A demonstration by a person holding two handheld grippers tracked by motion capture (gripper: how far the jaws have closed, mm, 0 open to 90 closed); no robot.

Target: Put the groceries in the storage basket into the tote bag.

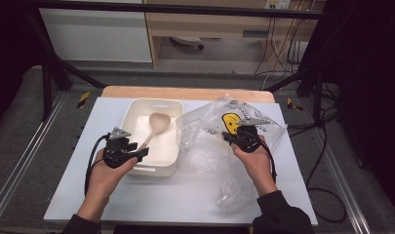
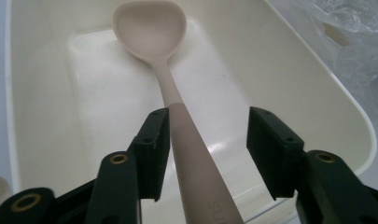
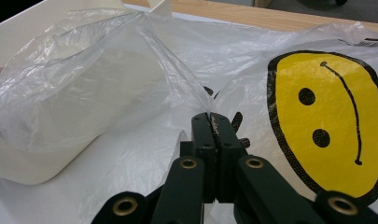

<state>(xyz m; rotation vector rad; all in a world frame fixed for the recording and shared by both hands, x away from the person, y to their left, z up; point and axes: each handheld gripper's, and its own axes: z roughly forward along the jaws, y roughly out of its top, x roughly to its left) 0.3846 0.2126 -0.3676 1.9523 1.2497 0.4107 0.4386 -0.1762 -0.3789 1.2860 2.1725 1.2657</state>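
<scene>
Beige spoon (image 2: pixel 151 35) lies in white tub (image 1: pixel 136 114), bowl toward 12 o'clock, handle running to 6 o'clock over the near rim. Left gripper (image 2: pixel 207 140) sits at tub's 6 o'clock edge, jaws half open around the handle: one pad touching it, the other apart, no squeeze. Clear plastic bag (image 3: pixel 84 79) with yellow smiley (image 3: pixel 336 116) at tub's 3 o'clock on white table (image 1: pixel 185 195). Right gripper (image 3: pixel 211 121) jaws pressed together, pinching bag film.

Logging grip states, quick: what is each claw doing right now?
Left claw: open around the spoon handle, not clamped.
Right claw: shut on the plastic bag.
</scene>
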